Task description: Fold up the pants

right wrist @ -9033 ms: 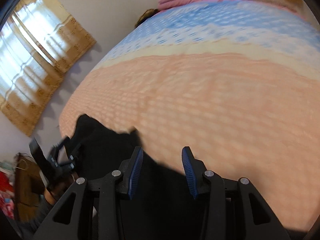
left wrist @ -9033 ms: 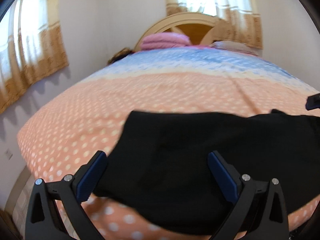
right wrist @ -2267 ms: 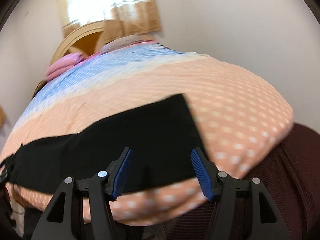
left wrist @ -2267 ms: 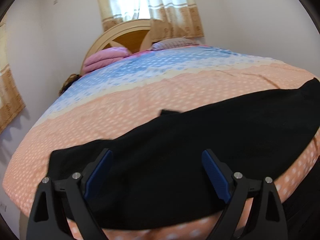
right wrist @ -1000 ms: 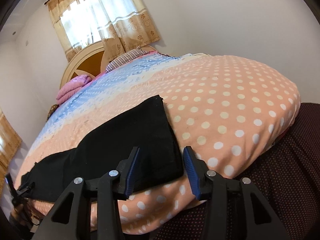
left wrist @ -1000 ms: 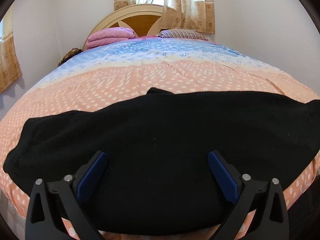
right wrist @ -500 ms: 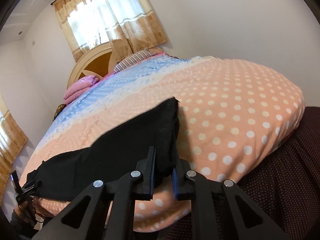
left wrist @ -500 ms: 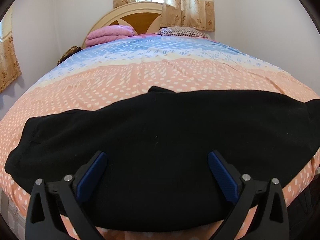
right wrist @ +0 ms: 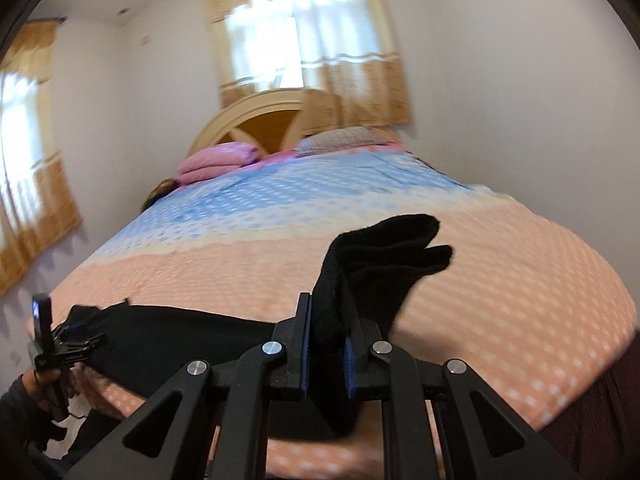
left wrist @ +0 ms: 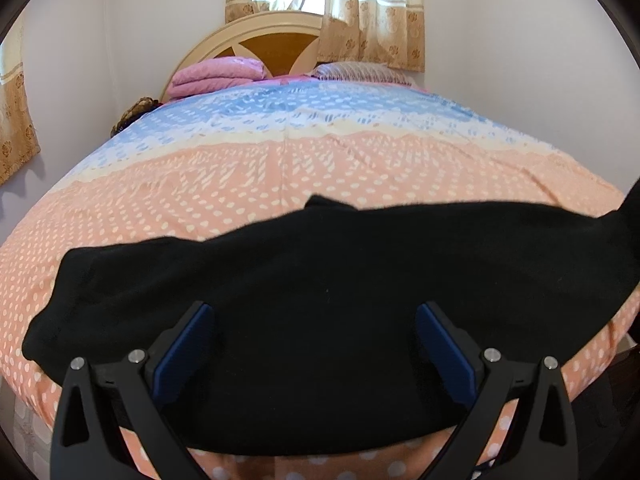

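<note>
Black pants (left wrist: 320, 280) lie stretched sideways across the near end of the bed. My left gripper (left wrist: 314, 312) hovers over their middle, open wide, with the cloth below its blue pads (left wrist: 182, 348) and not pinched. My right gripper (right wrist: 326, 320) is shut on the pants' right end (right wrist: 384, 248). That end is lifted off the bed and sticks up and forward past the jaws. In the right wrist view my left gripper (right wrist: 68, 336) shows far left, held by a person's hand (right wrist: 40, 388), at the pants' other end.
The bed (left wrist: 280, 168) has a peach dotted cover that turns blue toward the headboard (left wrist: 272, 40). A folded pink blanket (left wrist: 216, 74) and a striped pillow (left wrist: 356, 70) lie at its head. Curtained windows sit behind and at left. Dark dotted fabric (right wrist: 592, 420) hangs at the right.
My right gripper shut on the pants' right end, then rose and swung left with it, lifting the cloth off the bed. My left gripper stayed where it was, still open.
</note>
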Available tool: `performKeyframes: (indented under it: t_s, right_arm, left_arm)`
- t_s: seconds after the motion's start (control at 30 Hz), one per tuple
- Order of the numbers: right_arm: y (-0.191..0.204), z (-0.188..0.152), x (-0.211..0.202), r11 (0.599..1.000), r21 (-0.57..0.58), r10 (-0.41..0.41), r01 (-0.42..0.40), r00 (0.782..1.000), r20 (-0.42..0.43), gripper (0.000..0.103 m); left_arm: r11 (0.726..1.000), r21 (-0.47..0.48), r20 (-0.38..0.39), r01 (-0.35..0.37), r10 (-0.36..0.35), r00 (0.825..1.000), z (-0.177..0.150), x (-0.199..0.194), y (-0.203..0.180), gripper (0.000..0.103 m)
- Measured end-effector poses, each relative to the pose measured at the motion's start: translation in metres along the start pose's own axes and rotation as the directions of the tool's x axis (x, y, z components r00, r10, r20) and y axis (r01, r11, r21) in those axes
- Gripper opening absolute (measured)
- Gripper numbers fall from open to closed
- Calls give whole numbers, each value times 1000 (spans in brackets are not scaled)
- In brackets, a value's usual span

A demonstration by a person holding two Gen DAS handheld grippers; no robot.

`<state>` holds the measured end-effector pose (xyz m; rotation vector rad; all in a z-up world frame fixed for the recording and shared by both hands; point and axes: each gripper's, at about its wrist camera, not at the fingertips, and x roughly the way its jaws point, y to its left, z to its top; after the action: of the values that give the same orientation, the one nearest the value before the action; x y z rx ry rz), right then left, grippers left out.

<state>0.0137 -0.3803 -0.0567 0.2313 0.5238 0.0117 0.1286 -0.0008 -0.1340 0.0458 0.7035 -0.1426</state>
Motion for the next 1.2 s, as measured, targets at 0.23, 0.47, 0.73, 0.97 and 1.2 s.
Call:
performKeyframes:
  t_s: [0.23,0.47,0.73,0.97,1.2]
  right_arm:
    - [93,5,51,980,-149,117,-128,990,-81,13]
    - [162,-51,128,932,-277,152,-236,944,-291,14]
    - [141,-65,129,912,-293,179,-286,922,-343,49]
    - [63,-58,84,965,-152,183,-213,964,-190,54]
    - [26,-59,93,987,12,162,-162,976,-145,56]
  left_arm:
    - [996,-17,27,84,-84,996,5,-12,6,103]
    - [991,-27,19,132,-132,991,7,-11,1,103]
    - [969,31,4,246,-246,969,18,-7,-40,103]
    - [918,69,-74,390,-385,920,42,15,-108,101]
    - [894,129,-161,428,-407,899,55,47,-169,79]
